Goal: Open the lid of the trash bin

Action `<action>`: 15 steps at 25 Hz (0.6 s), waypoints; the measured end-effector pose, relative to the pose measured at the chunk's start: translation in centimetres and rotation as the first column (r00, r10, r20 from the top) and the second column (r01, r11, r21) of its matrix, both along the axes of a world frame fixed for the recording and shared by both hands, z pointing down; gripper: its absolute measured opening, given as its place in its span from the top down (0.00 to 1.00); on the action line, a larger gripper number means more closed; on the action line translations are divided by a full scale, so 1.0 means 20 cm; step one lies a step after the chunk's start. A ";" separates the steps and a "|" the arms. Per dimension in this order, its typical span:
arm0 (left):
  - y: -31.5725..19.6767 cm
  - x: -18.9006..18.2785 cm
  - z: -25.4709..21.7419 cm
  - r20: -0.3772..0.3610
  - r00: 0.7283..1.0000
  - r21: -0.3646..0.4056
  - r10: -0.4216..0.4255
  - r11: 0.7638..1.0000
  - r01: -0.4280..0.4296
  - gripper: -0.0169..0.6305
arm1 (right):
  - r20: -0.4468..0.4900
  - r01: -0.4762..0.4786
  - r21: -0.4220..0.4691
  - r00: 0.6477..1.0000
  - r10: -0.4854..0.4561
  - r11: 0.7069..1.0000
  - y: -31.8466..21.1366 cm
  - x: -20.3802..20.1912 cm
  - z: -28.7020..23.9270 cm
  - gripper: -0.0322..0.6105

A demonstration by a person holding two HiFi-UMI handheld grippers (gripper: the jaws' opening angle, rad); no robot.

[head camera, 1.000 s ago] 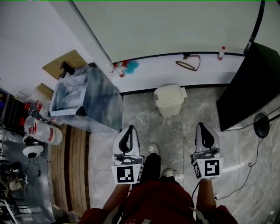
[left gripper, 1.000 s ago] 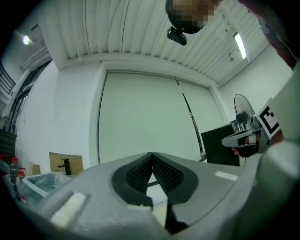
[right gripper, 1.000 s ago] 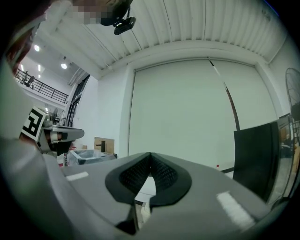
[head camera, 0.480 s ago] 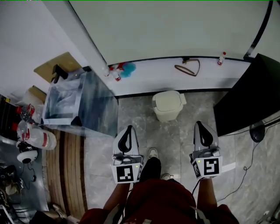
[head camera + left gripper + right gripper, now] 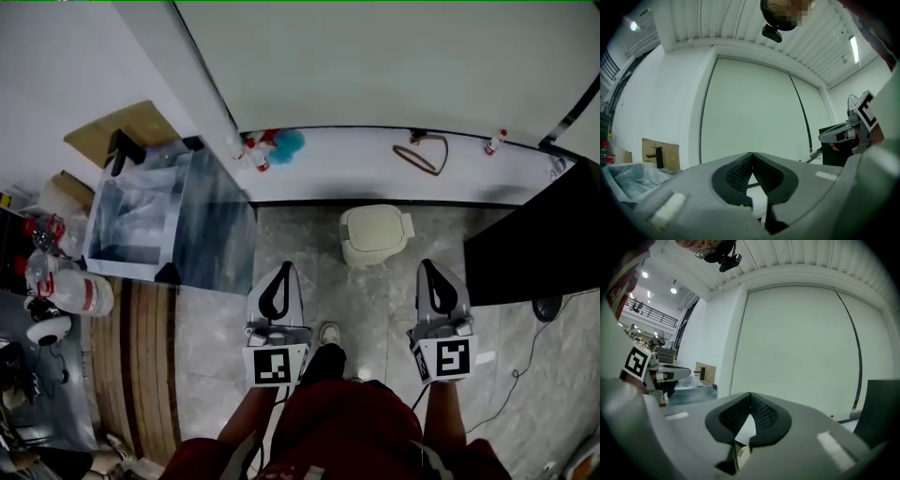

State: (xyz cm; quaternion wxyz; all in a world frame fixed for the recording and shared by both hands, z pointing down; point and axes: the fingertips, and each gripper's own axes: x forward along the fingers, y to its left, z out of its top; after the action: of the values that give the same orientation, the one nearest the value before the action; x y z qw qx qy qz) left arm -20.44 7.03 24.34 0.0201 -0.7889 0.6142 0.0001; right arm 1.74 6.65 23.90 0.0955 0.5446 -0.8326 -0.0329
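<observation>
A cream trash bin (image 5: 375,234) stands on the grey tiled floor against the white ledge, its lid down. My left gripper (image 5: 279,270) is held above the floor, nearer me and to the left of the bin, jaws shut and empty. My right gripper (image 5: 435,266) hangs level with it, to the bin's right, also shut on nothing. Both are well apart from the bin. In the left gripper view the left gripper (image 5: 752,155) points at a pale wall panel. The right gripper view shows the same panel past the right gripper (image 5: 750,395).
A glass-sided tank (image 5: 164,220) with a black tap stands at the left. A black cabinet (image 5: 534,253) is at the right. The white ledge (image 5: 356,169) carries small bottles (image 5: 255,153) and a strap (image 5: 422,155). My shoe (image 5: 327,335) shows between the grippers. A cable (image 5: 525,361) lies at right.
The head view has shifted: the bin now sits slightly lower and further right in frame, closer to the grippers. Both grippers stay shut in the same pose.
</observation>
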 end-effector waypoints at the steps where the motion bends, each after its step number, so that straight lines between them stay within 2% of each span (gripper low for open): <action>1: -0.03 -0.03 0.01 -0.003 1.000 0.000 -0.005 1.000 0.005 0.97 | -0.014 0.010 0.005 1.000 -0.010 1.000 -0.03 -0.04 0.00 0.95; 6: -0.17 -0.13 0.00 -0.001 1.000 0.015 -0.010 1.000 0.010 0.97 | -0.055 0.021 0.021 0.998 -0.020 1.000 -0.17 -0.13 0.01 0.95; 10: -0.25 -0.16 -0.01 -0.008 1.000 0.016 -0.016 1.000 0.016 0.97 | -0.063 0.008 -0.013 0.998 -0.009 1.000 -0.24 -0.13 0.03 0.95; 15: -0.33 -0.11 0.02 0.001 1.000 0.009 -0.022 1.000 0.022 0.97 | -0.011 0.007 0.003 1.000 -0.007 1.000 -0.34 -0.10 0.03 0.95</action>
State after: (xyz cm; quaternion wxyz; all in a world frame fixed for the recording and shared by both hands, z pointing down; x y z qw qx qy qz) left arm -22.71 0.52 24.84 0.0239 -0.7819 0.6230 0.0022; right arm -0.28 -0.09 24.52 0.0992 0.5418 -0.8338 -0.0372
